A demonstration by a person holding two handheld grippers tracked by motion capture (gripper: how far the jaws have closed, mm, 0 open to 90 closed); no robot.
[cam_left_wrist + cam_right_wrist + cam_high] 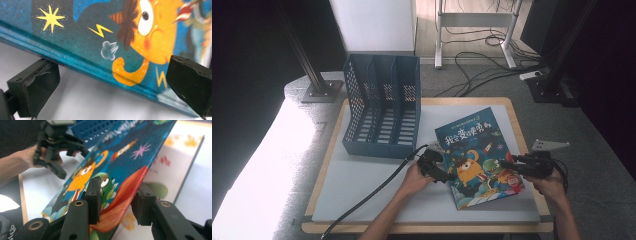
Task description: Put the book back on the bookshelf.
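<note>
Item one, far left: dark blue perforated plastic file rack (382,112) with three upright compartments, standing at the back left of the pale grey mat (362,185) on the wood-edged desk (326,165).

Item two: left hand-held gripper (443,175), black, at the spine edge of the book; jaws stood wide apart, one below the spine, the other over the cover, neither pad pressing.

Item three: colourful hardback picture book (479,157), teal cover with an orange monster, lying on the mat right of centre, its cover lifted.

Item four: right hand-held gripper (115,201), black; jaws partly closed, straddling the raised cover's outer edge. Whether the pads pressed it could not be told.
</note>
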